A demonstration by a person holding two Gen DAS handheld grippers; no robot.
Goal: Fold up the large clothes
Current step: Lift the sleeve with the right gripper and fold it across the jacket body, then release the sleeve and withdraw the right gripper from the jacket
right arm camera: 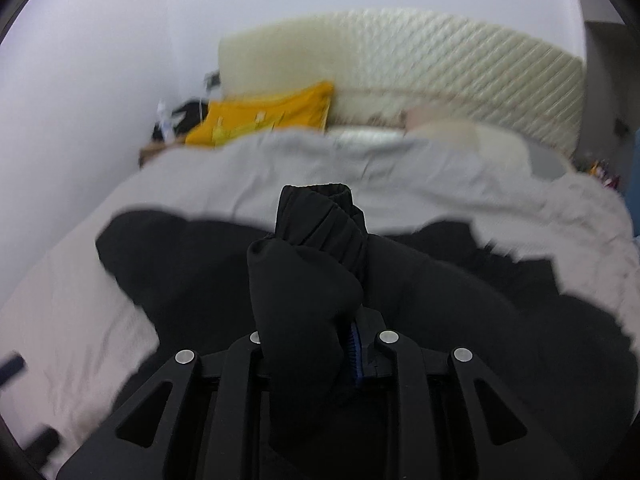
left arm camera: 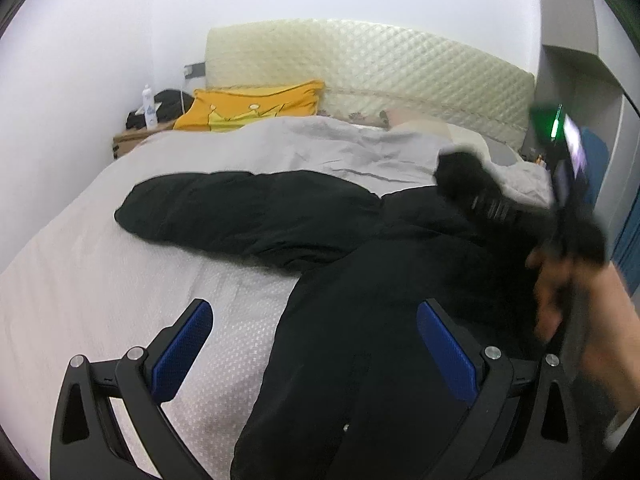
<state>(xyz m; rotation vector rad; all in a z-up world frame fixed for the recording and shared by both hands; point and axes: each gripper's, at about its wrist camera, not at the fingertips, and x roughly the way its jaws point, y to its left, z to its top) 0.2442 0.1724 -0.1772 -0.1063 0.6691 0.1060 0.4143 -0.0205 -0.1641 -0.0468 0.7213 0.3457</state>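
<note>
Left wrist view: my left gripper [left arm camera: 316, 354] hangs with its jaws spread wide and nothing between the blue pads [left arm camera: 184, 350], over the near part of a black padded jacket [left arm camera: 360, 320] spread on the bed [left arm camera: 80, 272]. One sleeve [left arm camera: 240, 212] lies flat on the pale sheet, its long axis running across the bed and its closed end pointing left, toward the wall side. The jacket's body runs from the near edge away to the right. At the right edge my right hand [left arm camera: 568, 304], blurred, carries the right gripper [left arm camera: 480, 192] with dark fabric bunched at its tip. A yellow pillow [left arm camera: 256, 108] leans at the head of the bed before a quilted cream headboard [left arm camera: 368, 68], and a grey duvet [left arm camera: 320, 148] lies beyond the jacket.

Right wrist view: my right gripper [right arm camera: 320, 336] is clenched on the jacket's other sleeve [right arm camera: 308, 280], the cloth packed between the narrow jaws and hiding most of one pad. The elastic cuff [right arm camera: 316, 200] stands up past the fingertips, pointing toward the headboard [right arm camera: 440, 64]. Below it the jacket [right arm camera: 480, 300] spreads wide across the bed [right arm camera: 60, 300], blurred.
</note>
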